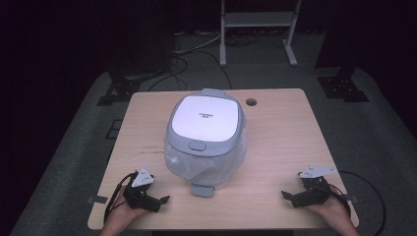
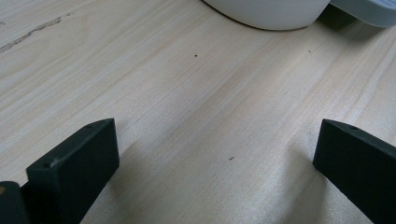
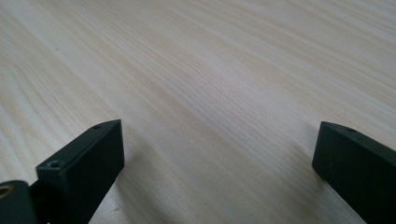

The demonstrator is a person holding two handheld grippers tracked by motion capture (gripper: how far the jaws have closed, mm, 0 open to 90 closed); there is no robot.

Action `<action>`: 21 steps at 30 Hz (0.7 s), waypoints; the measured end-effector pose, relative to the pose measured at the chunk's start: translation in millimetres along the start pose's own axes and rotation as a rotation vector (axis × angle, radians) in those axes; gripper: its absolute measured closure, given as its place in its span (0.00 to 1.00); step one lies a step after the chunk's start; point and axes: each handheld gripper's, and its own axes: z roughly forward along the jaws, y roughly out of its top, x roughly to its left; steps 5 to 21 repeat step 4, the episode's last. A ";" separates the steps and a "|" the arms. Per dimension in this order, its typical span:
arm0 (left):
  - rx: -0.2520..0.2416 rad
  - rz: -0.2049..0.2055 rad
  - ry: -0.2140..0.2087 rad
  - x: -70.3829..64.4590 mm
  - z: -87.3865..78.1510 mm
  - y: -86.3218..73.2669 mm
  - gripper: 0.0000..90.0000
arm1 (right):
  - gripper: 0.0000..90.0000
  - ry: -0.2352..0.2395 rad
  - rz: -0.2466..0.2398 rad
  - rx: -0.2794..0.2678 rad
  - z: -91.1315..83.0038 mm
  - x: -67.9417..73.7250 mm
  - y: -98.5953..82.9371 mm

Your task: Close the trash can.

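You're at the starting line here: nothing about the rice cooker (image 1: 205,140) looks handled yet. It sits in the middle of the worktop (image 1: 285,142), lid (image 1: 206,117) down and closed, the grey latch button (image 1: 197,145) facing you, a grey tab at its base on your side. The white body has a glossy, wrinkled look, possibly a plastic wrap, though that's hard to call from here. With the lid shut, you can't tell what, if anything, is inside.

Your left gripper (image 1: 156,200) rests near the worktop's front edge, left of the cooker and apart from it, fingers (image 2: 77,161) spread wide with bare wood between them. In the left gripper view the cooker's rounded white base (image 2: 271,11) sits just ahead.

Your right gripper (image 1: 290,196) lies at the front right, well apart from the cooker, fingers (image 3: 84,163) just as wide and holding nothing.

So, by my read, all the work is ahead: both grippers have to close the gap to the cooker, and the lid is untouched.
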 end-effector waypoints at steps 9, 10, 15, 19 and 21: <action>0.000 0.000 0.000 0.0 0.0 0.0 0.00 | 0.01 -0.006 -0.004 -0.014 0.6 -0.5 -1.5; 0.000 0.000 0.000 0.0 0.0 0.0 0.00 | 0.01 -0.006 -0.004 -0.014 0.6 -0.5 -1.5; 0.000 0.000 0.000 0.0 0.0 0.0 0.00 | 0.01 -0.006 -0.004 -0.014 0.6 -0.5 -1.5; 0.000 0.000 0.000 0.0 0.0 0.0 0.00 | 0.01 -0.006 -0.004 -0.014 0.6 -0.5 -1.5; 0.000 0.000 0.000 0.0 0.0 0.0 0.00 | 0.01 -0.006 -0.004 -0.014 0.6 -0.5 -1.5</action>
